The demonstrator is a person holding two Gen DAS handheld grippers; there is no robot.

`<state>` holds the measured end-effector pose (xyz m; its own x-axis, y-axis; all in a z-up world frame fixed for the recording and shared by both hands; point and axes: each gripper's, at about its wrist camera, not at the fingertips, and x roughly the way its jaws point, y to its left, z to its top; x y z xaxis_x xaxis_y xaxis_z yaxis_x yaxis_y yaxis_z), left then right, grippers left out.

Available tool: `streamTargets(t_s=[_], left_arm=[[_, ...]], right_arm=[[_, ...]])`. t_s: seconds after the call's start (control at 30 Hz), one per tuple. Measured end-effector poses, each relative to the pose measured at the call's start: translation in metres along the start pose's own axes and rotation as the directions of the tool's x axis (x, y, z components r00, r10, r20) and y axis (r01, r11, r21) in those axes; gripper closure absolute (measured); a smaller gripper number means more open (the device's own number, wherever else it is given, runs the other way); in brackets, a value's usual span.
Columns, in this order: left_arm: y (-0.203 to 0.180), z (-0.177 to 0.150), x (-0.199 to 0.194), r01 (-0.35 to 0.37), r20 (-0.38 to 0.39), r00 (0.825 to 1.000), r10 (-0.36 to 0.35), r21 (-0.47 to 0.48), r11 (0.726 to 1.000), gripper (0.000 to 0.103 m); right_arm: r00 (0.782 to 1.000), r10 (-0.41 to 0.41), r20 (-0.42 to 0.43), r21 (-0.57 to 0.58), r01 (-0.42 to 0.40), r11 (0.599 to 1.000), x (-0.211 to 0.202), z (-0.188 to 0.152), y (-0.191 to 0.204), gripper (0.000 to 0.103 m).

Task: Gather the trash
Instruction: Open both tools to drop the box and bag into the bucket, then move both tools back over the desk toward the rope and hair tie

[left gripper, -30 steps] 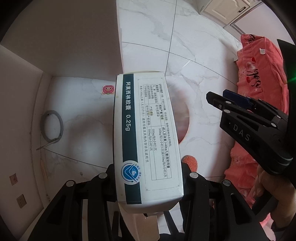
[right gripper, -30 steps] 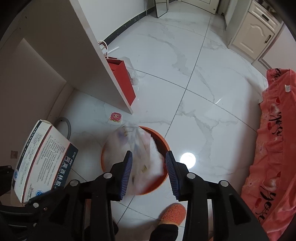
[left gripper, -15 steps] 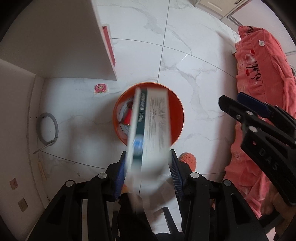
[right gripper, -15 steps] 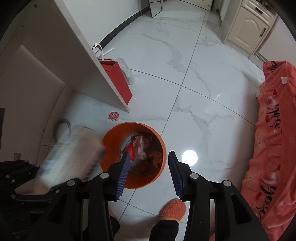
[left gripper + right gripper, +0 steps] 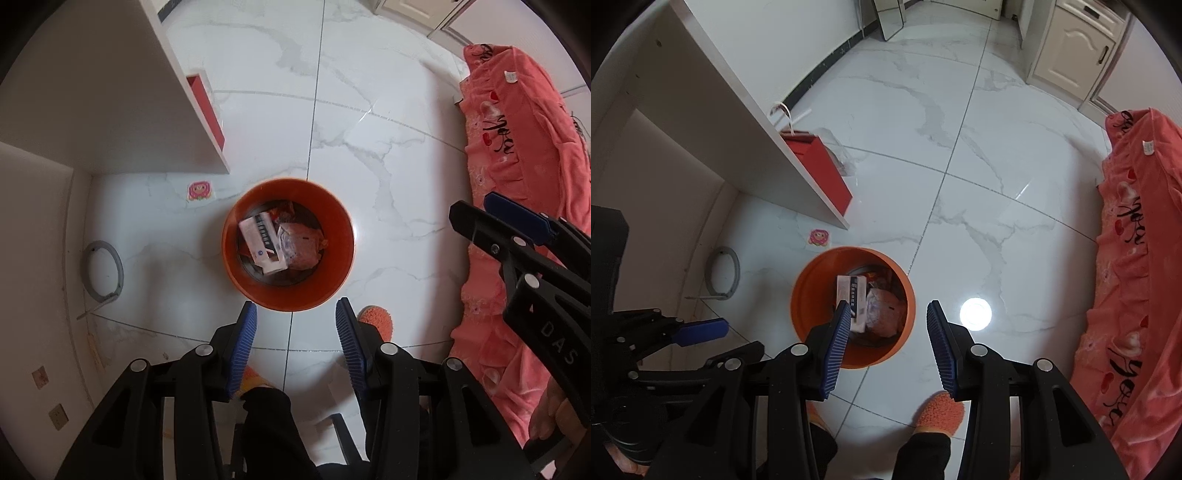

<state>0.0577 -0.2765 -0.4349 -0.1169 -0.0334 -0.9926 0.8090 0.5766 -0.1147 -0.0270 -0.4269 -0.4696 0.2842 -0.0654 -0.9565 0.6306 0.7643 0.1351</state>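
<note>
Marble floor, box now in orange bin, left gripper fingers just opened, empty.

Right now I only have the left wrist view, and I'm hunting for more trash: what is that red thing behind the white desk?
Observer: A red paper bag with white handles, standing on the floor against the white desk.
Operator: Anything loose near it?
Observer: What looks like clear plastic lies on the floor just behind the bag.
Operator: Is the right tool free to grab it?
Observer: Yes, the right tool is open with nothing between its pads.
</note>
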Motion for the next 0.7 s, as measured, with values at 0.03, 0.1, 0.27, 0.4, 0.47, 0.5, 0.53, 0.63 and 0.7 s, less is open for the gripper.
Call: streamTargets(t_s=[0.03,0.1,0.27,0.4,0.47,0.5,0.53,0.63,0.7], left_arm=[[0.0,-0.001,-0.007,-0.006,0.017,1.0,0.006,0.004,1.0,0.042],[-0.003,-0.003,-0.023,-0.013,0.048,0.999,0.012,0.016,1.0,0.041],[-0.009,-0.008,-0.056,-0.018,0.094,0.995,0.017,0.012,1.0,0.041],[-0.013,-0.012,-0.08,-0.023,0.135,0.991,0.021,0.01,1.0,0.041],[-0.019,-0.016,-0.094,-0.025,0.154,0.988,0.023,0.011,1.0,0.04],[-0.02,-0.018,-0.101,-0.025,0.165,0.986,0.023,0.012,1.0,0.038],[-0.021,-0.021,-0.11,-0.026,0.182,0.983,0.024,0.012,1.0,0.036],[-0.023,-0.028,-0.134,-0.03,0.228,0.973,0.027,0.009,1.0,0.033],[-0.021,-0.034,-0.15,-0.026,0.251,0.968,0.025,-0.003,1.0,0.033]], right_arm=[[1.0,0.011,0.007,0.005,-0.011,1.0,-0.008,0.001,0.0,0.059],[0.999,0.03,0.016,0.01,-0.031,0.999,-0.022,0.004,0.002,0.059],[0.997,0.06,0.054,-0.006,-0.059,0.998,-0.064,0.01,0.009,0.059],[0.994,0.084,0.074,-0.013,-0.083,0.996,-0.092,0.014,0.014,0.059],[0.992,0.095,0.089,-0.015,-0.094,0.995,-0.111,0.016,0.018,0.055],[0.99,0.1,0.098,-0.014,-0.099,0.995,-0.12,0.017,0.019,0.053],[0.988,0.11,0.112,-0.015,-0.109,0.994,-0.131,0.016,0.02,0.052],[0.979,0.145,0.143,-0.037,-0.142,0.989,-0.165,0.017,0.026,0.052],[0.974,0.16,0.16,-0.054,-0.154,0.987,-0.185,0.018,0.031,0.052]])
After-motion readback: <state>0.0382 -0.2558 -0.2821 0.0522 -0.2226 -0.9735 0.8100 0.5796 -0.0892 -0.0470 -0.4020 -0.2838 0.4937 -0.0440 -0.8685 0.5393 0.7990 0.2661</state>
